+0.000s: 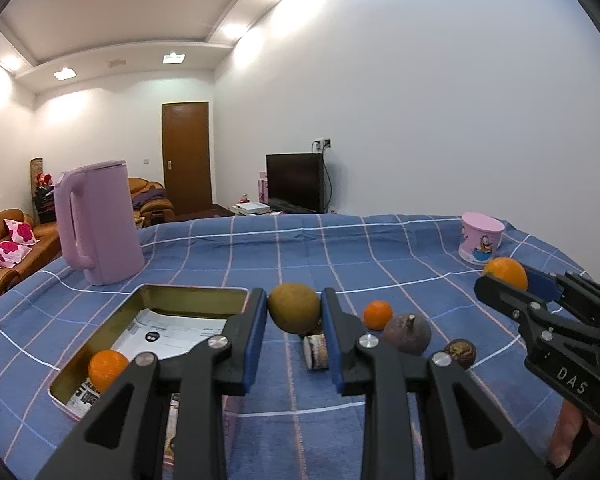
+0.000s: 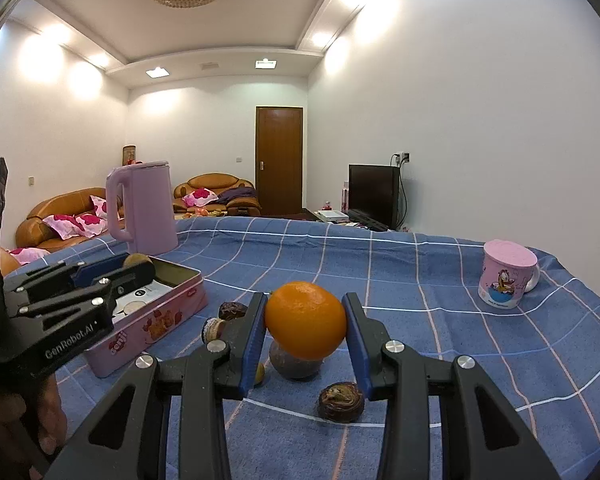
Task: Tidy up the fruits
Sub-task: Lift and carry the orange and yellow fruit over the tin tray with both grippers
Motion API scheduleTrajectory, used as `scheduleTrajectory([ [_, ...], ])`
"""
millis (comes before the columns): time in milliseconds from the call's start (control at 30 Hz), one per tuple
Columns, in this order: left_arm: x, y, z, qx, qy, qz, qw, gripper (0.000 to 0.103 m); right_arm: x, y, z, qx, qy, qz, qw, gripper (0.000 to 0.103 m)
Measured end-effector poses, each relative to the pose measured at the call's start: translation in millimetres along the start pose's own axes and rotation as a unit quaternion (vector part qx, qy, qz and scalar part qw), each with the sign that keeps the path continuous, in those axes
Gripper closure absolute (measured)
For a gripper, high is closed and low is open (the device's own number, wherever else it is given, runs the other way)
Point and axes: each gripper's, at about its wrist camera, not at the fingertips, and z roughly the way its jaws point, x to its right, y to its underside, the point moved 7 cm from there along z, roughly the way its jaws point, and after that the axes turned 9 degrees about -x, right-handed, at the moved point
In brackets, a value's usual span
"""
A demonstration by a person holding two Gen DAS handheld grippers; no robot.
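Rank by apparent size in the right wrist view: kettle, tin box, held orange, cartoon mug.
1. tin box
2. kettle
3. orange in the right gripper, though nearness to the camera inflates it
4. mug

Box versus kettle is close.

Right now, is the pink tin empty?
Not empty. The pink tin is open and holds one orange lying on printed paper.

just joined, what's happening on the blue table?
A person holds a tool in each hand, sorting fruit. The left tool is shut on a brown-green fruit beside the open pink tin, which already holds one small orange. The right tool is shut on a larger orange, lifted above the cloth. A small orange and several dark fruits, such as the one at, lie loose on the tablecloth.
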Motion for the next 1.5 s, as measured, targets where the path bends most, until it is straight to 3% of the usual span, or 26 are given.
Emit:
scheduleTrajectory([
  [867,-34.3,-1.2,-0.3,-0.02,-0.029,-0.028,0.999,0.074,-37.4,-13.4,14.4,-0.008,-0.03,-0.03,0.999,0.063],
  [1500,-111.1,12.3,-2.8,-0.045,-0.089,-0.073,0.9924,0.074,-113.3,-21.7,46.3,-0.034,-0.097,-0.072,0.992,0.063],
])
